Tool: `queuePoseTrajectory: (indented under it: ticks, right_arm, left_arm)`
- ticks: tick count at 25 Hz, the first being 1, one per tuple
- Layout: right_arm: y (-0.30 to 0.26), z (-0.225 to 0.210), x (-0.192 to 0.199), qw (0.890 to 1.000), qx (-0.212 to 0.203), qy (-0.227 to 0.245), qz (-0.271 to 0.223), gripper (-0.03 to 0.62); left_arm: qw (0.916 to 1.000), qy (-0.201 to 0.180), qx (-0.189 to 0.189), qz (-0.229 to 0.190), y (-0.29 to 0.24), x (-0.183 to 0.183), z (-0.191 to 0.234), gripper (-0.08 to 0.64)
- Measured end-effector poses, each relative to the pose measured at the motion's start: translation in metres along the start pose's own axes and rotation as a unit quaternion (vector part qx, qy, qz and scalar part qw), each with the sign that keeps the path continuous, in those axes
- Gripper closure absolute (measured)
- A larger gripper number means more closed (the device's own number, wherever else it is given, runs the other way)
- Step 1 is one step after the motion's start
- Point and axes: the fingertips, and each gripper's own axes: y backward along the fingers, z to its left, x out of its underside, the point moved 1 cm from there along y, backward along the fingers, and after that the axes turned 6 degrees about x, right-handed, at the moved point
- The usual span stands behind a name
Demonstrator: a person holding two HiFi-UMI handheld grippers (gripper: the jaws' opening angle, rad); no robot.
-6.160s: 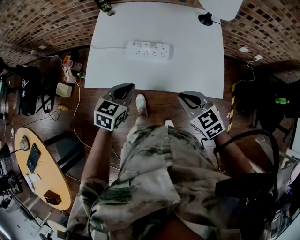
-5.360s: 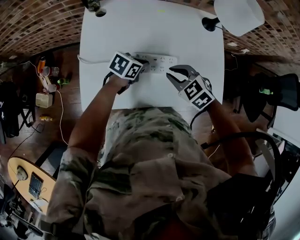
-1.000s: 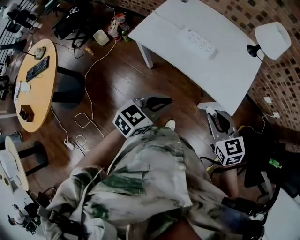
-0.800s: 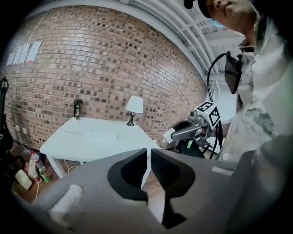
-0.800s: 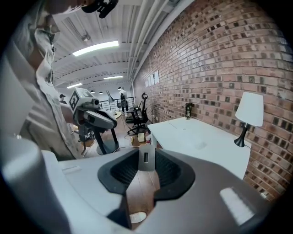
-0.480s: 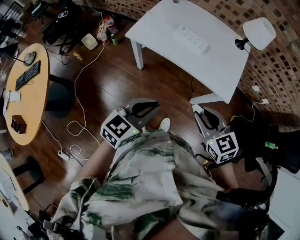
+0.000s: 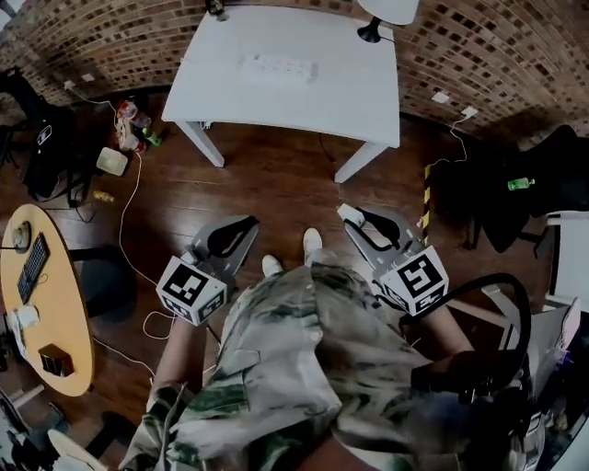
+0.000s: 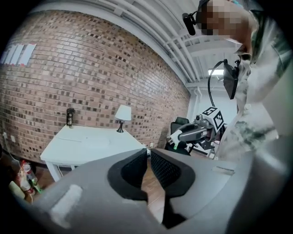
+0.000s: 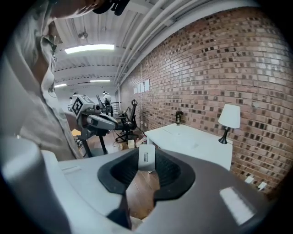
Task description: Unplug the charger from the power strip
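Note:
The white power strip [image 7: 276, 66] lies on the white table [image 7: 276, 106] far ahead of me, with nothing plugged into it that I can see. I stand back from the table on the wooden floor. My right gripper [image 7: 350, 214] is held at waist height, shut on a small white charger [image 9: 146, 159] pinched at the jaw tips. My left gripper [image 7: 248, 223] hangs level with it, jaws together and holding nothing [image 8: 149, 153]. The table shows small in the left gripper view [image 8: 87, 138] and in the right gripper view [image 9: 192, 139].
A white lamp [image 7: 386, 11] and a dark bottle [image 7: 216, 9] stand at the table's back edge by the brick wall. Bottles and a box [image 7: 124, 138] and a cable [image 7: 138, 212] clutter the floor at left. A round wooden table [image 7: 37, 313] is at left, black chairs [image 7: 502, 198] at right.
Earlier both grippers were at the power strip on the table. Since then I have backed away, and the table now sits straight ahead at the top of the head view.

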Motion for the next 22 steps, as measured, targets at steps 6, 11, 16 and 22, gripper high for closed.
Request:
queuePoseTrajectory:
  ticks: [6,11,16,22]
  right_arm:
    - [0.043,-0.006,0.01,0.998,0.065,-0.025,-0.008,0.485]
    - [0.048,0.004,0.013,0.997,0.074,-0.033,-0.013,0.485]
    - [0.044,0.012,0.005,0.997,0.071,-0.024,-0.021,0.485]
    - [0.034,0.022,0.0,0.998,0.056,-0.011,-0.02,0.485]
  left_arm:
    - [0.9983,-0.027,0.052,-0.003,-0.019,-0.012,-0.021,0.531]
    - [0.9971,-0.036,0.067,-0.005,-0.017,-0.015,-0.031,0.531]
    - [0.9971,-0.034,0.068,-0.003,-0.01,-0.015,-0.033,0.531]
    - [0.9981,-0.031,0.053,-0.004,0.002,-0.011,-0.025,0.531]
